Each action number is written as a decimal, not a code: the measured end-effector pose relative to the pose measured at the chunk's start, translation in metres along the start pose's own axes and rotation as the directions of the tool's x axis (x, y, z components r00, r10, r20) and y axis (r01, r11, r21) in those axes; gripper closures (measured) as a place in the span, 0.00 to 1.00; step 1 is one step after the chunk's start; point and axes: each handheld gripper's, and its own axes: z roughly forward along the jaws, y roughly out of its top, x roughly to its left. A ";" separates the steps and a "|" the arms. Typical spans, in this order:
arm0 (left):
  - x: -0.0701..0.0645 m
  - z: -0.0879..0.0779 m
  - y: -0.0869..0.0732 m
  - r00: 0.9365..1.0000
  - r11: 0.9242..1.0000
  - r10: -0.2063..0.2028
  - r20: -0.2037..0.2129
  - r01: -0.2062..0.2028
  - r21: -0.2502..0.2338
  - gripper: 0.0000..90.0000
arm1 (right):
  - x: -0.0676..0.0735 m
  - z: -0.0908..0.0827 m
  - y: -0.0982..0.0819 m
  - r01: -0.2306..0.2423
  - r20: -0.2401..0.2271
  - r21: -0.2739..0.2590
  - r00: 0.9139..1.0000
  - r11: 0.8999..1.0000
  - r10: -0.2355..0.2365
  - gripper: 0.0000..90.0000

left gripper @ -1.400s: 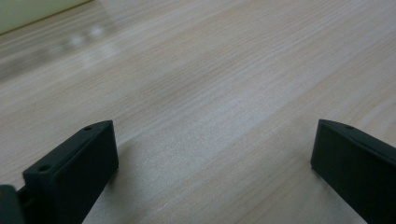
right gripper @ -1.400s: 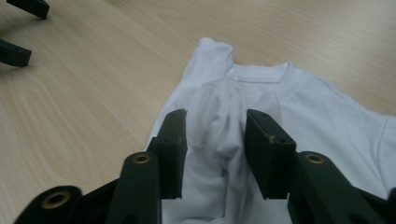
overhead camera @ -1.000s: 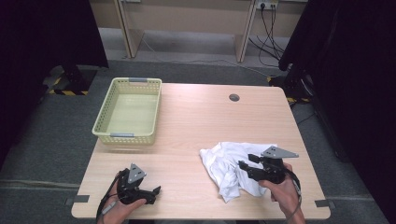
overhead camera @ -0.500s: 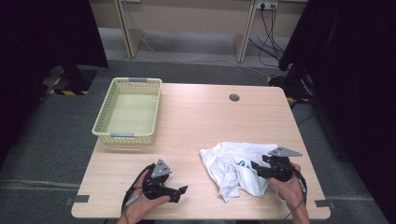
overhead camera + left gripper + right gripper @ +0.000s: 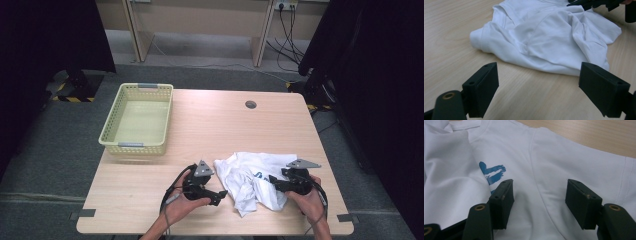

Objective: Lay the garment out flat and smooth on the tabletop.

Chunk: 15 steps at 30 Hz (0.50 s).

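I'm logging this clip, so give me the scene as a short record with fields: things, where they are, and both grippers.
shirt: white shirt, crumpled, near edge of table, blue print showing
basket: yellow basket, far left of table, nothing inside
left gripper: fingers apart, just been closing, nothing between them, short of shirt edge
right gripper: fingers apart over shirt, just been opening, cloth lies between them, not pinched

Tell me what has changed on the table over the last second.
The left claw slid right across the table to the edge of the white T-shirt, its jaws closing a little with nothing between them. The right claw sank onto the shirt, its jaws opening wider over the cloth. The shirt, the basket and the table stayed put.
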 end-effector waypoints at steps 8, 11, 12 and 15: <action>-0.011 0.030 0.023 1.000 1.000 0.004 0.027 -0.004 0.010 0.22 | -0.001 0.000 -0.002 0.004 -0.004 -0.013 1.000 1.000 -0.004 0.44; -0.018 0.040 0.027 0.999 0.999 0.038 0.033 -0.039 0.026 0.39 | 0.000 0.000 -0.001 0.015 -0.001 -0.008 1.000 1.000 -0.015 0.43; -0.020 0.044 0.028 0.998 0.998 0.062 0.027 -0.063 0.030 0.39 | 0.000 0.000 -0.001 0.015 -0.001 -0.008 1.000 1.000 -0.015 0.43; -0.025 0.052 0.026 0.986 0.985 0.168 -0.018 -0.167 0.042 0.77 | 0.003 0.001 -0.002 0.038 0.017 -0.006 0.999 0.999 -0.038 0.43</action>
